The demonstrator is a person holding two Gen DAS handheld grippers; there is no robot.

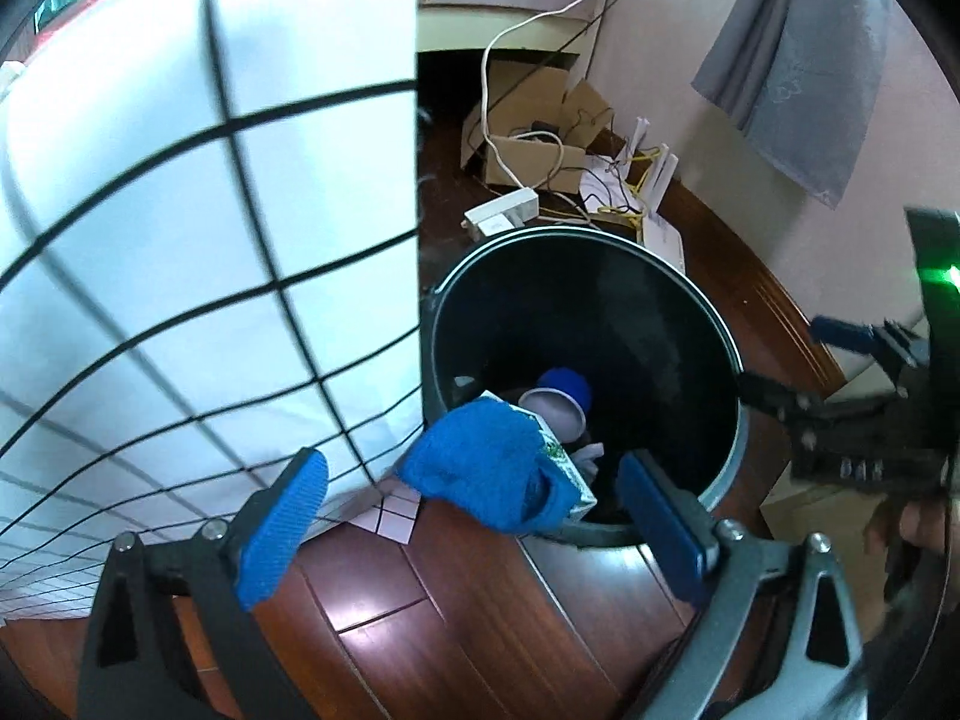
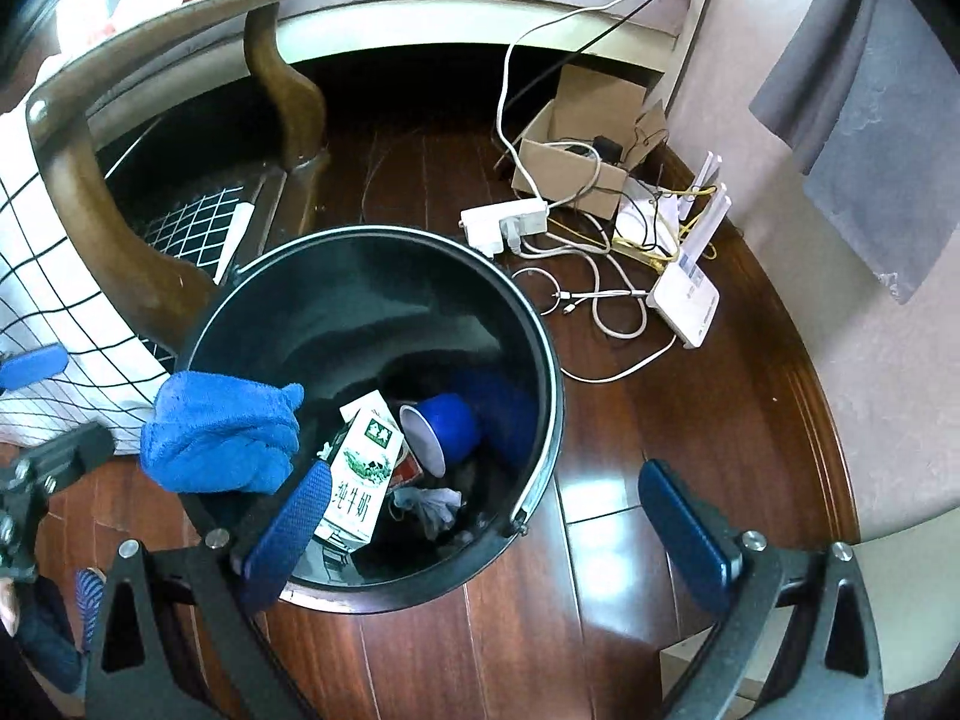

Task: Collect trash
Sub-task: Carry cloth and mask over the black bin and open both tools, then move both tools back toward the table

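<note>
A black trash bin (image 2: 543, 324) stands on the dark wood floor and holds a milk carton (image 2: 360, 480), a blue cup (image 2: 447, 426) and crumpled paper (image 2: 432, 504). A blue cloth (image 1: 486, 468) sits over the bin's near rim (image 1: 600, 234), between the spread fingers of my left gripper (image 1: 474, 528) and touching neither pad. Whether the cloth rests on the rim or is falling I cannot tell. In the right wrist view the cloth (image 2: 222, 432) shows at the bin's left edge. My right gripper (image 2: 486, 534) is open over the bin's near side with nothing in it.
A white grid-patterned cover (image 1: 180, 240) hangs close on the left, over a wooden chair leg (image 2: 288, 90). Behind the bin lie a power strip (image 2: 504, 222), a router (image 2: 684, 306), a cardboard box (image 2: 570, 162) and loose cables. The wall with a grey curtain (image 2: 852, 180) is at right.
</note>
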